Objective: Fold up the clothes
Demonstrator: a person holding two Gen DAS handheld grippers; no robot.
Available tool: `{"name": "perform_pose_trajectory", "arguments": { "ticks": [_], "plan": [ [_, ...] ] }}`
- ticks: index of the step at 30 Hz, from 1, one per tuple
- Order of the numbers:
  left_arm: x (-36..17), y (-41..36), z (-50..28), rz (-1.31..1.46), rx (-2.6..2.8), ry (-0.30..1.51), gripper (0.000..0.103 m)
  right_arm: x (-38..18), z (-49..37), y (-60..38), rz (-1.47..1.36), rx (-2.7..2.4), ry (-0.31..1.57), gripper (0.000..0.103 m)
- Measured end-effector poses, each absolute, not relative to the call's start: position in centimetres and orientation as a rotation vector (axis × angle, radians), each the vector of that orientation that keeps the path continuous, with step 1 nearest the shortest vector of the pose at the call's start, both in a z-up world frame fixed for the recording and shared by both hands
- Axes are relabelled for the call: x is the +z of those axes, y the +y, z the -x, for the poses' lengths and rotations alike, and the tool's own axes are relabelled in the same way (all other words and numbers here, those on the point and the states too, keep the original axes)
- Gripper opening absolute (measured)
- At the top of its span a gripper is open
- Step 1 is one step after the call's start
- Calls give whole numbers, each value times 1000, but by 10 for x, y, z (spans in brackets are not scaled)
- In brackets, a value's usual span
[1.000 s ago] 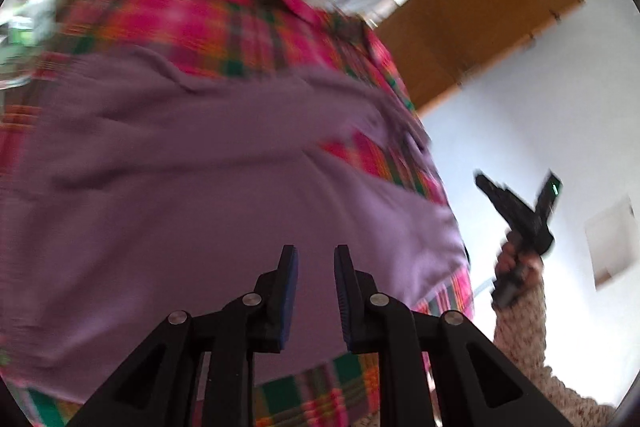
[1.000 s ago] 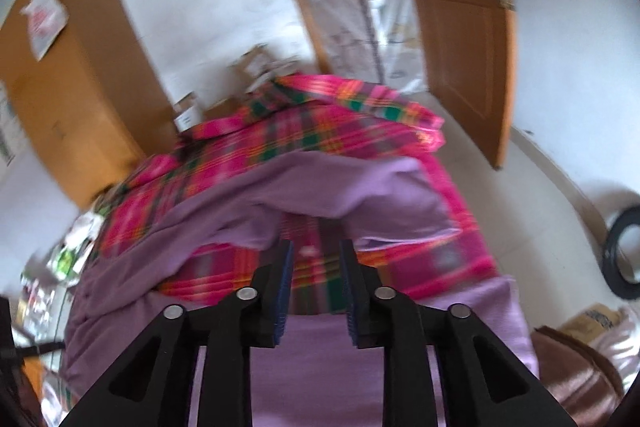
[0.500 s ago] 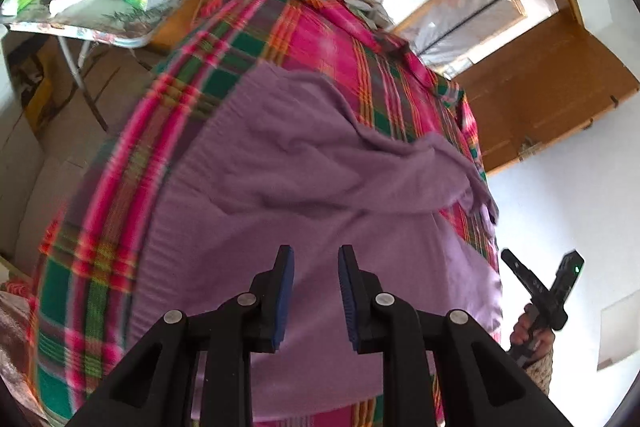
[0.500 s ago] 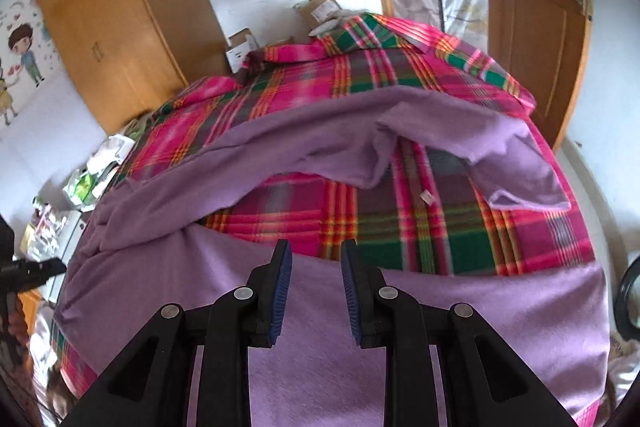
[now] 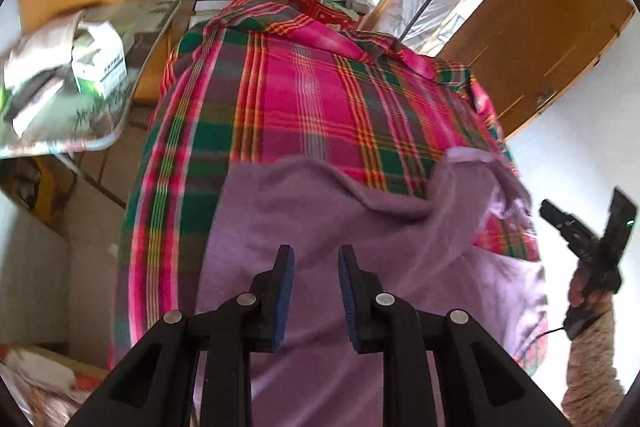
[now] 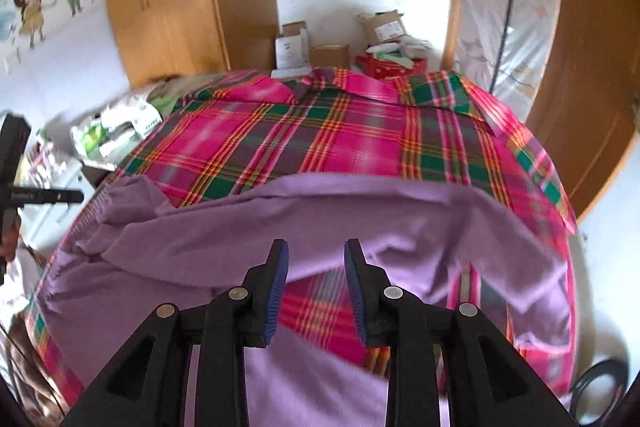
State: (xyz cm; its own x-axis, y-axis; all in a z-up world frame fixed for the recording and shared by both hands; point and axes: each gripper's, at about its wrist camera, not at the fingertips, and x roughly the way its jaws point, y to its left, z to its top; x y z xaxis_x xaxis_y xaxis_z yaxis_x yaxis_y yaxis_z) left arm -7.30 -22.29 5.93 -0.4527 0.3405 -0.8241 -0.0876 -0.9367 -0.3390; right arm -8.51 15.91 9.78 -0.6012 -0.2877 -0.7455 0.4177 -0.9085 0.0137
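Left wrist view, nearest first: the left hand-held gripper [image 5: 313, 289] is seen with its jaws parted and nothing between them, poised over the purple garment [image 5: 304, 243]. Right wrist view: the right hand-held gripper [image 6: 316, 285] is likewise parted and empty. One purple garment is counted, spread on the plaid bedcover [image 5: 304, 99] of the bed. Compared with half a second ago, a sleeve [image 6: 400, 223] is noted lying lower across the body, with a smaller patch of plaid left exposed beneath it; both cameras are found drawn back and levelled. It is judged that a first sleeve fold has been laid and released, with the remaining folds still outstanding. Counted: two grippers, one garment, one bedcover. Farther off, several cardboard boxes [image 6: 336, 55] are recorded against the far wall, number uncertain.
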Motion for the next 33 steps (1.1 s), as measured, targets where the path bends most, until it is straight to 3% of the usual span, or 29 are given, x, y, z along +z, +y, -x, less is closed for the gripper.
{"name": "perform_pose_trajectory", "arguments": {
  "ticks": [12,33],
  "plan": [
    [25,-211,148,1575,2374,-131,26,63,167,105,-1200,-2280,347,32],
    [4,-195,179,1536,2260,70,29,24,139,-31,-1173,-1761,567,33]
  ]
}}
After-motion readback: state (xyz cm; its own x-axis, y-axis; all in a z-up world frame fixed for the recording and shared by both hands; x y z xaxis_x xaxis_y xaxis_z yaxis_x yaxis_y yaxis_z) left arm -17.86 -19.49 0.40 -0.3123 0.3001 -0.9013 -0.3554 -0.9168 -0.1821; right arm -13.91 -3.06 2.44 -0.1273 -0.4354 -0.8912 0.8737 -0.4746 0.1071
